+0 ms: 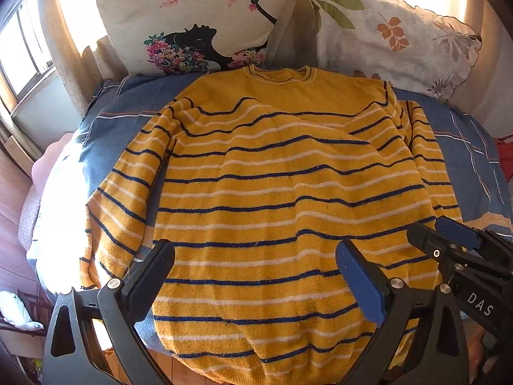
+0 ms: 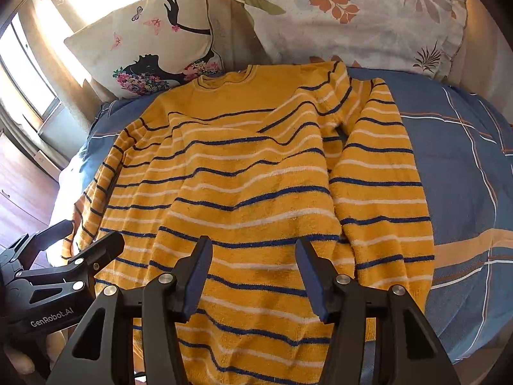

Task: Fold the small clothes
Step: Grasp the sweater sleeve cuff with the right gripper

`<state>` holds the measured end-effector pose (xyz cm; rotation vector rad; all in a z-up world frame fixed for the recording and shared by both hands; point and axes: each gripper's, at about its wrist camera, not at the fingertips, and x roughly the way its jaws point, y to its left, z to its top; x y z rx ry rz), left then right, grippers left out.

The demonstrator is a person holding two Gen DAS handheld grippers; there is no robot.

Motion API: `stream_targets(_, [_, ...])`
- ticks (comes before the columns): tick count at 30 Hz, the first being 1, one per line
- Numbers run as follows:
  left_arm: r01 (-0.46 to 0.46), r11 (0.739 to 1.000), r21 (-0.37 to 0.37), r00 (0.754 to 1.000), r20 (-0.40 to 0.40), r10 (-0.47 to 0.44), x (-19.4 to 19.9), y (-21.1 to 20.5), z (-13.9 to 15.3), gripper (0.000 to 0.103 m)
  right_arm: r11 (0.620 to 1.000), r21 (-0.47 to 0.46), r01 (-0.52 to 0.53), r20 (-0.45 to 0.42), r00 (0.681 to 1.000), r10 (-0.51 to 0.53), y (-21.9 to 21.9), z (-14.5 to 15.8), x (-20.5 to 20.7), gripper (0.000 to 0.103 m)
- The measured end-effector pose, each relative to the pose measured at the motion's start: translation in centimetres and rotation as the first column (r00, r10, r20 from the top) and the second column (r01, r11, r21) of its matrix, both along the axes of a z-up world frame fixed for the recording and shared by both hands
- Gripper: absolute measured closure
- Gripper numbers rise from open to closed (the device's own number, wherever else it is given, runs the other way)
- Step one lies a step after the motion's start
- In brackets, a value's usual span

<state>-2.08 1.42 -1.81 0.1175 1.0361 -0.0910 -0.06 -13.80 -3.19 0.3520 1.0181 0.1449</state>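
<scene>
On the blue bedsheet [image 2: 455,160] lies a striped sweater [image 2: 250,173]; both hand-held grippers, left [image 1: 256,276] "GenRobot.AI", right [image 2: 253,272] "DAS", gape, grasping nothing.

Sweater [image 1: 272,192]: mustard yellow, navy and white stripes. Bedsheet [image 2: 465,166]: blue, white-orange plaid lines. Far pillows [image 1: 384,32]: cream, leaf and butterfly prints.

right gripper [image 1: 449,240]: "DAS", perhaps cut off | left gripper [image 2: 86,240]: "GenRobot.AI"
</scene>
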Motion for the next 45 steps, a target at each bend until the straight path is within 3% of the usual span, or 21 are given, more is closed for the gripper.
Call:
stream_targets(31, [-0.023,1.000,0.010,0.999,-0.032,0.023,-0.6,-3.0,-0.8,0.003,1.000,0.030,-0.009,-0.017,1.000,0.010,-3.1,-1.2,-0.1,0.043])
stream_targets(37, [-0.031,0.999,0.015,0.999,-0.036,0.032,-0.4,-3.5,-0.9,0.003,0.996,0.003,0.084,-0.016,0.996,-0.084,-7.6,-1.4,-0.4,0.038])
stream_targets(41, [-0.046,0.999,0.011,0.998,-0.050,0.046,-0.2,-3.3,-1.3,0.002,0.979,-0.026,0.200,-0.082,0.976,-0.202,-12.5,-3.5,-1.6,0.037])
stream_targets(45, [-0.059,0.998,0.003,0.995,-0.075,0.059,0.3,-3.5,-1.9,0.002,0.980,-0.030,0.198,-0.141,0.970,-0.200,-13.8,-5.7,-2.9,0.037])
